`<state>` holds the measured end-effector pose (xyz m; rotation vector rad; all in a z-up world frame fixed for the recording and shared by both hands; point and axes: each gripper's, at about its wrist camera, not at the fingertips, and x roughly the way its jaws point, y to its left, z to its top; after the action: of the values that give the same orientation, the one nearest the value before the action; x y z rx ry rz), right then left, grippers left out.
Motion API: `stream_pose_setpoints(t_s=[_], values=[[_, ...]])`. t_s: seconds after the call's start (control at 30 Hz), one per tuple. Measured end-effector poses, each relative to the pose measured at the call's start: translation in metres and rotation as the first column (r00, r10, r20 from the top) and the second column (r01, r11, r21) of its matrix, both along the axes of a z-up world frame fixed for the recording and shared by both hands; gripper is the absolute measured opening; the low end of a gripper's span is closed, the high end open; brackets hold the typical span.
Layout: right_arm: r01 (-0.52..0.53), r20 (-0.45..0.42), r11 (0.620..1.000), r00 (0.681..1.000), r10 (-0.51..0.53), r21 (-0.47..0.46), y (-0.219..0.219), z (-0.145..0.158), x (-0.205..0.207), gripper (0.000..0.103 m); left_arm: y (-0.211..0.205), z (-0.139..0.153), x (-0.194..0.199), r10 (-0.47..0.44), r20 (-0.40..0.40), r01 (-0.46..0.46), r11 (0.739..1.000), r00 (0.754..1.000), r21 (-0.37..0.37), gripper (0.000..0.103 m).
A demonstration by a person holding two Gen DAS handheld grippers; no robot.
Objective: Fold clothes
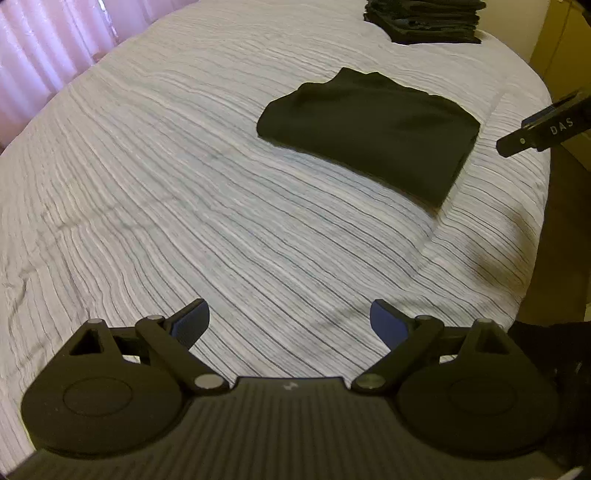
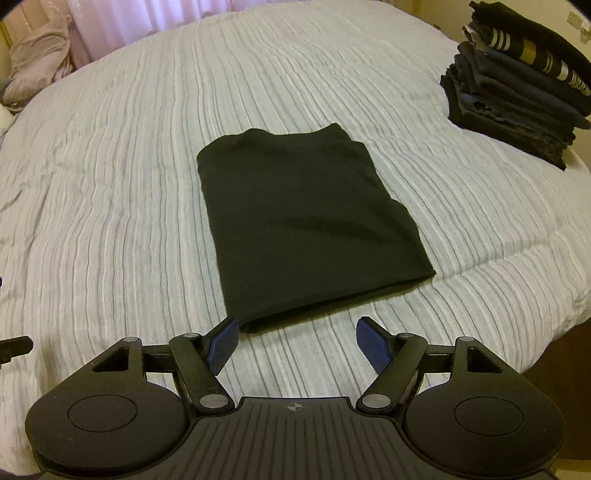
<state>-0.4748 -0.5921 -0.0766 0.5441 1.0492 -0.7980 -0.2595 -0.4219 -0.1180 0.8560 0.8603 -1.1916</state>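
Note:
A black garment (image 2: 306,229) lies folded into a neat rectangle on the striped white bedspread (image 2: 129,184). In the left wrist view the same black garment (image 1: 369,133) sits up and to the right, well away from my left gripper (image 1: 290,325), which is open with only bedspread (image 1: 184,184) between its blue pads. My right gripper (image 2: 295,343) is open too, hovering just short of the garment's near edge with nothing between its fingers. One finger of the right gripper (image 1: 543,125) pokes in at the right edge of the left wrist view.
A tall stack of folded dark clothes (image 2: 517,92) stands at the bed's far right corner, also seen as the stack (image 1: 424,18) in the left view. Pink curtains (image 1: 44,55) hang beyond the bed. A crumpled pale cloth (image 2: 40,70) lies far left. The bed edge (image 1: 535,229) drops off at right.

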Motion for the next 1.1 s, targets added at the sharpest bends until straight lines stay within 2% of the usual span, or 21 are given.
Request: stream_pose_setpoints(t_s=[0.63, 0.73, 0.77, 0.83, 0.87, 1.0, 1.1], values=[[-0.009, -0.025, 1.0, 1.0, 0.01, 0.028, -0.01, -0.007, 0.0, 0.074, -0.027, -0.008, 0.002, -0.046, -0.018, 0.046, 0.999, 0.999, -0.015, 0.092], [-0.026, -0.025, 0.999, 0.999, 0.027, 0.038, -0.01, -0.014, 0.002, 0.074, -0.035, -0.009, -0.002, -0.096, 0.004, 0.097, 0.995, 0.995, -0.026, 0.092], [-0.04, -0.022, 0.999, 0.999, 0.041, 0.032, -0.009, -0.016, 0.003, 0.075, -0.039, -0.01, -0.003, -0.128, 0.021, 0.128, 0.991, 0.992, -0.03, 0.092], [-0.085, -0.015, 0.996, 0.996, 0.085, 0.021, -0.006, -0.021, 0.008, 0.099, -0.048, -0.012, -0.005, -0.187, 0.061, 0.189, 0.981, 0.981, -0.033, 0.092], [-0.109, -0.012, 0.994, 0.994, 0.109, 0.016, -0.005, -0.023, 0.011, 0.103, -0.053, -0.013, -0.006, -0.215, 0.08, 0.219, 0.975, 0.973, -0.033, 0.092], [-0.216, -0.049, 0.976, 0.975, 0.215, -0.012, 0.001, -0.044, 0.03, 0.103, -0.077, -0.028, -0.004, -0.327, 0.151, 0.333, 0.943, 0.933, -0.011, 0.092], [-0.307, -0.114, 0.949, 0.948, 0.299, -0.068, 0.008, -0.067, 0.049, 0.103, -0.097, -0.048, -0.001, -0.423, 0.217, 0.431, 0.902, 0.88, 0.012, 0.092]])
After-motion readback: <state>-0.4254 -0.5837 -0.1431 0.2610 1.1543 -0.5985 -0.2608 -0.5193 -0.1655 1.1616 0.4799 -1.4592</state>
